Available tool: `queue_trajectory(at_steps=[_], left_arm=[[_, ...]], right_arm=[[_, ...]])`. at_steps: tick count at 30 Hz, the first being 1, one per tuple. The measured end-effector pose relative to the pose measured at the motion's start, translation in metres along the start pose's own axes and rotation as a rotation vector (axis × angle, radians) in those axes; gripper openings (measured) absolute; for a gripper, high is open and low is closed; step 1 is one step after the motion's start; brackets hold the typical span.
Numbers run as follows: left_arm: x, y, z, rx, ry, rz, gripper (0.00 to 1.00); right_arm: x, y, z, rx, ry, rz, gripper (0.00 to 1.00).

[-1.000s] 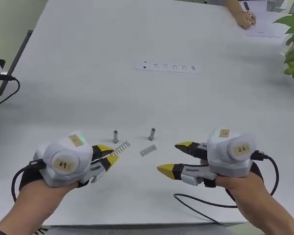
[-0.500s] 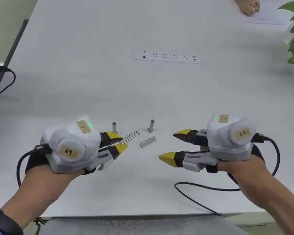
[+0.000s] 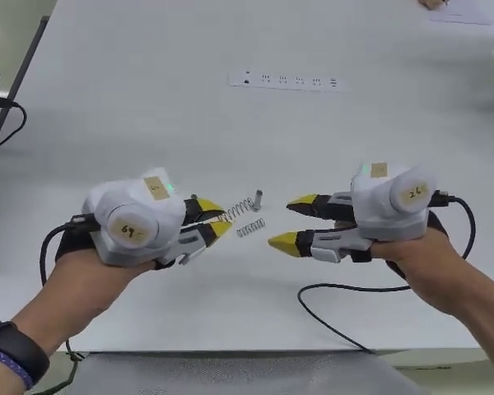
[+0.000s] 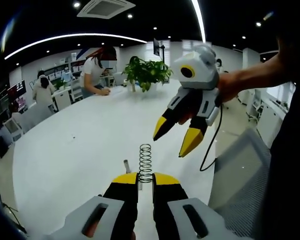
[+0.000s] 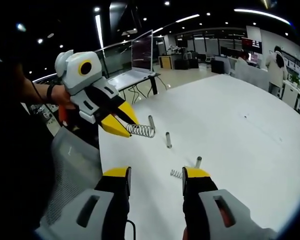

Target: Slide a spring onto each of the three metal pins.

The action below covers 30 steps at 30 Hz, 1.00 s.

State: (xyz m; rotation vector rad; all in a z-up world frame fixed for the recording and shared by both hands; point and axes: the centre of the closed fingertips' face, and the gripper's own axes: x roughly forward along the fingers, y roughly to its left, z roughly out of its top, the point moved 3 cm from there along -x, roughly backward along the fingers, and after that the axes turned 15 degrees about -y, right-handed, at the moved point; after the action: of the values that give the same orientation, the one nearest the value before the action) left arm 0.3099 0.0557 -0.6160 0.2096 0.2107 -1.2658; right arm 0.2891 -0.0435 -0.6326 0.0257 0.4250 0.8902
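My left gripper [image 3: 216, 219] is shut on one end of a thin spring [image 3: 240, 206], which sticks out toward a short metal pin [image 3: 258, 197] standing on the white table [image 3: 230, 132]. In the left gripper view the spring [image 4: 145, 162] rises from between the shut jaws, with a pin [image 4: 125, 164] just behind. A second spring [image 3: 249, 228] lies loose on the table. My right gripper [image 3: 290, 220] hovers open to the right of it, holding nothing. The right gripper view shows three upright pins [image 5: 151, 120] [image 5: 167, 139] [image 5: 198, 161] and the loose spring [image 5: 176, 173].
A white power strip [image 3: 288, 81] lies farther back on the table. The right gripper's black cable [image 3: 337, 304] loops near the front edge. Another black cable [image 3: 8, 123] runs off the left side.
My left gripper has carried its spring to the right, closer to the standing pin. The right gripper has stayed open in about the same place. The head camera has shifted.
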Motion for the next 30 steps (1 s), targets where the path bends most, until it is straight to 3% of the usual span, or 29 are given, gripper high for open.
queue_trajectory(at_steps=[10, 20, 30], left_arm=[[0.007, -0.006, 0.011, 0.018, -0.012, -0.035, 0.03], [0.013, -0.015, 0.014, 0.054, -0.006, -0.088, 0.03], [0.006, -0.015, 0.016, 0.089, -0.002, -0.094, 0.03]], right_arm=[[0.002, 0.001, 0.008, 0.011, -0.031, 0.071, 0.36], [0.004, 0.022, 0.026, 0.011, -0.072, 0.177, 0.27], [0.000, 0.033, 0.033, -0.004, -0.072, 0.196, 0.22]])
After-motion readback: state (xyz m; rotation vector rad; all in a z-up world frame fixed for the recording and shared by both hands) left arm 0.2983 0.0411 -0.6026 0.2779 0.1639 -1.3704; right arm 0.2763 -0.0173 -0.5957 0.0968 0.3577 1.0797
